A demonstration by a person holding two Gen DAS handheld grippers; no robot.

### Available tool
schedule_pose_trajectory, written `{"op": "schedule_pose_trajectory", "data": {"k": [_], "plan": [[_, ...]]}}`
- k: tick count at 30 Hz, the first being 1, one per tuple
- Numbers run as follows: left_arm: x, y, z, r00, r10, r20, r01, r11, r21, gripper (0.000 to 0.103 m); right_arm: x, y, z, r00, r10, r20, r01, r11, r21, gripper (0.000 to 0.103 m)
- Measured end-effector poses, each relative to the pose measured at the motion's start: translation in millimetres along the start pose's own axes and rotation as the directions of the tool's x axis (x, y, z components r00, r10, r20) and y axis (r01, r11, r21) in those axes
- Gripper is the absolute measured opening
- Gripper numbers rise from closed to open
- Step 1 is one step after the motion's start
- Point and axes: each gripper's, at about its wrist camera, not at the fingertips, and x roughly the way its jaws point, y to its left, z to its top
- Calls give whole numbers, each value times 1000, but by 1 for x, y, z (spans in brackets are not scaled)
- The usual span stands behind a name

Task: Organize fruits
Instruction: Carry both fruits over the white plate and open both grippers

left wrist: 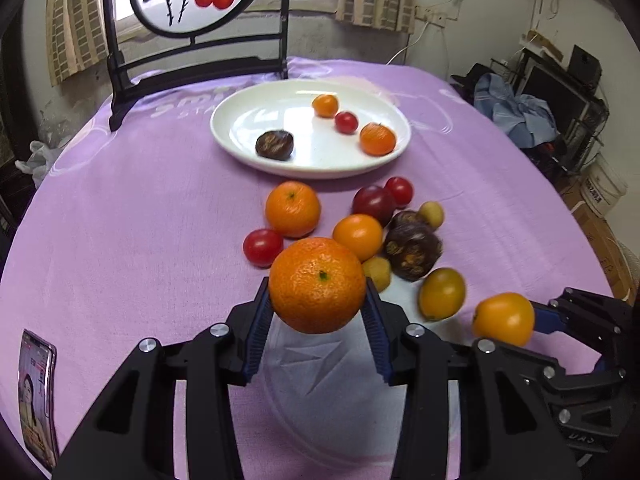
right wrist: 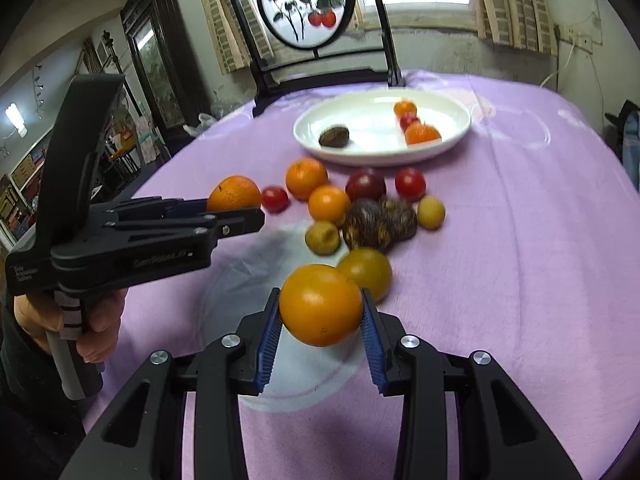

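My left gripper [left wrist: 318, 300] is shut on a rough-skinned mandarin [left wrist: 317, 285] and holds it above the purple cloth, near the loose fruit pile. It also shows in the right wrist view [right wrist: 236, 204] with the mandarin [right wrist: 234, 193]. My right gripper [right wrist: 320, 316] is shut on a smooth orange tomato [right wrist: 321, 304]; it shows at the right in the left wrist view [left wrist: 505, 318]. A white plate [left wrist: 240, 120] at the far side holds two small oranges, a red tomato and a dark fruit [left wrist: 274, 145].
Loose fruit lies between grippers and plate: oranges [left wrist: 293, 209], red tomatoes [left wrist: 262, 247], dark fruits [left wrist: 413, 251], yellow-green ones [left wrist: 441, 293]. A black framed screen [left wrist: 192, 52] stands behind the plate. A phone [left wrist: 36, 396] lies at the near left table edge.
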Motion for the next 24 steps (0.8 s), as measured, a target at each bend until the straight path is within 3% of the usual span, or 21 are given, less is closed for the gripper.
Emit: {"op": "schedule_pose_trajectory", "data": {"k": [6, 13, 18, 24], "plan": [[-13, -3, 28, 998, -33, 47, 32, 999, 24, 43, -13, 1, 35, 996, -62, 57, 66, 995, -75, 38], [24, 15, 89, 997, 40, 66, -39, 999, -16, 43, 12, -10, 97, 985, -138, 105, 153, 977, -147, 38], [81, 33, 133, 995, 99, 4, -98, 992, -74, 43, 60, -20, 132, 988, -146, 50, 153, 973, -172, 38], [127, 48, 157, 988, 151, -45, -155, 984, -92, 43, 114, -29, 147, 984, -175, -34, 166, 970, -179, 38]]}}
